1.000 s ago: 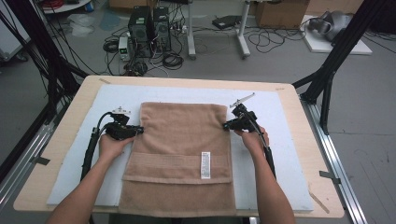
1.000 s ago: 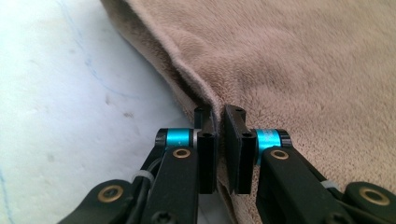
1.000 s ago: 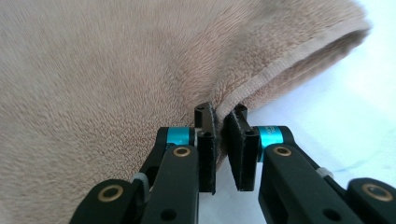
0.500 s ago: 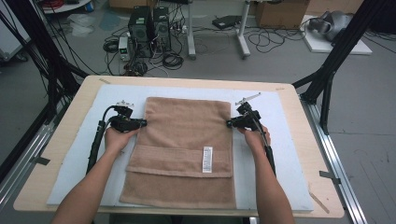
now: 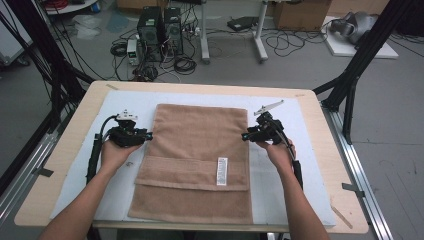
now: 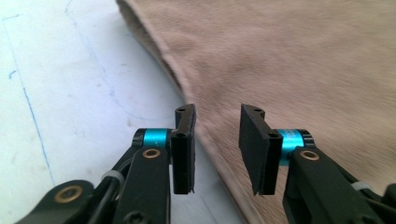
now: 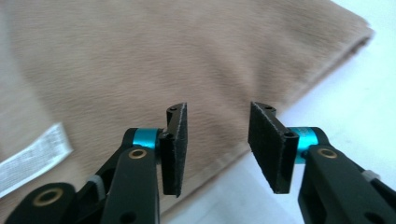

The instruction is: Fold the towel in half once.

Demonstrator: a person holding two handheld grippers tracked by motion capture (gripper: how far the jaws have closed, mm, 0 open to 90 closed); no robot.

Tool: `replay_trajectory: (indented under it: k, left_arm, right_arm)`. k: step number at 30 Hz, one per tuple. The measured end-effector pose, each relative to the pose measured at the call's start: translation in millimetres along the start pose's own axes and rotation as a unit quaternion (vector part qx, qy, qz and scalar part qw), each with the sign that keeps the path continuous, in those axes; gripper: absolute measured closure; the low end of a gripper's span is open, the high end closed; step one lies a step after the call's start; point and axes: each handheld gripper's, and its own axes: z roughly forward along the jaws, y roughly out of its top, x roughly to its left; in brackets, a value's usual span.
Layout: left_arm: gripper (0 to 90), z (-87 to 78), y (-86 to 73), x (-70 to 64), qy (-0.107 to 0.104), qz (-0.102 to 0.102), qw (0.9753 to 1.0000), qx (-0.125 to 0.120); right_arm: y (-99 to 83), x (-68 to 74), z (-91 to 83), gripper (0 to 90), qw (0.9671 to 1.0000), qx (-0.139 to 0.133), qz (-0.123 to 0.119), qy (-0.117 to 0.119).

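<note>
Tan towel (image 5: 200,160) spread flat on white mat (image 5: 310,175) over wooden table (image 5: 65,165), folded once, upper layer ending short of near edge so a strip of lower layer shows along the front. White care label (image 5: 222,171) sewn near front edge of upper layer, right of centre.

Left gripper (image 5: 148,136) held in left hand (image 5: 114,152) at towel's left edge, roughly midway along its length, tips pointing inward at the cloth. In left gripper view, left gripper (image 6: 217,149) with jaws spread, a clear gap between the two black pads, nothing pinched; towel (image 6: 289,70) edge running diagonally just under and beyond the gap, bare mat (image 6: 70,93) with faint blue pen lines to the left.

Right gripper (image 5: 245,136) held in right hand (image 5: 278,152) at towel's right edge, level with the left one, tips pointing inward. In right gripper view, right gripper (image 7: 217,149) likewise spread apart and gripping nothing; towel (image 7: 163,60) hem passing beneath the gap, label (image 7: 32,158) low at left, white mat (image 7: 355,93) at right.

Both grippers just at the cloth's border; contact with the fabric impossible to tell. Black cables trailing back along both forearms.
</note>
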Motion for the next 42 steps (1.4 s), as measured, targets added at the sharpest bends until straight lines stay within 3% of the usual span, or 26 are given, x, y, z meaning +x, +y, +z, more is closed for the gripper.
replay_trajectory:
  k: [2,7,14,16,19,27,35,39,42]
  left_arm:
    - [63.1,-6.8,-3.6,-6.0,-0.007,0.013,0.9999,0.004]
    - [58.3,-23.9,-12.1,-19.9,-0.022,0.040,0.9988,-0.015]
    - [52.9,-37.0,-23.8,-36.7,-0.038,0.074,0.9965,-0.010]
    - [52.0,-42.1,-28.3,-40.8,-0.050,0.067,0.9963,-0.019]
    - [51.9,-48.4,-36.2,-49.3,-0.050,0.077,0.9953,-0.029]
    - [54.1,-49.9,-56.1,-58.9,-0.055,0.092,0.9942,-0.013]
    - [57.6,-50.3,-71.2,-57.5,-0.056,0.078,0.9954,-0.002]
    - [57.7,-48.4,-77.0,-59.6,-0.054,0.093,0.9940,0.017]
    - [57.7,-47.5,-79.3,-58.8,-0.057,0.094,0.9939,0.015]
  right_arm:
    - [-2.3,7.4,-3.2,52.1,0.9999,0.000,-0.004,0.010]
    - [-10.2,26.5,-12.7,48.4,0.9994,-0.005,-0.029,0.020]
    - [-22.4,48.3,-26.8,46.2,0.9979,-0.018,-0.055,0.026]
    - [-28.4,54.2,-27.2,45.4,0.9973,-0.015,-0.066,0.027]
    - [-39.1,62.1,-26.2,44.7,0.9966,-0.007,-0.076,0.030]
    - [-55.9,77.2,-25.9,42.6,0.9952,-0.010,-0.084,0.049]
    - [-67.2,86.2,-13.4,44.5,0.9945,-0.002,-0.082,0.066]
    - [-68.9,87.6,-4.9,45.7,0.9948,0.014,-0.084,0.057]
    - [-69.1,89.7,-0.4,48.6,0.9943,0.025,-0.090,0.052]
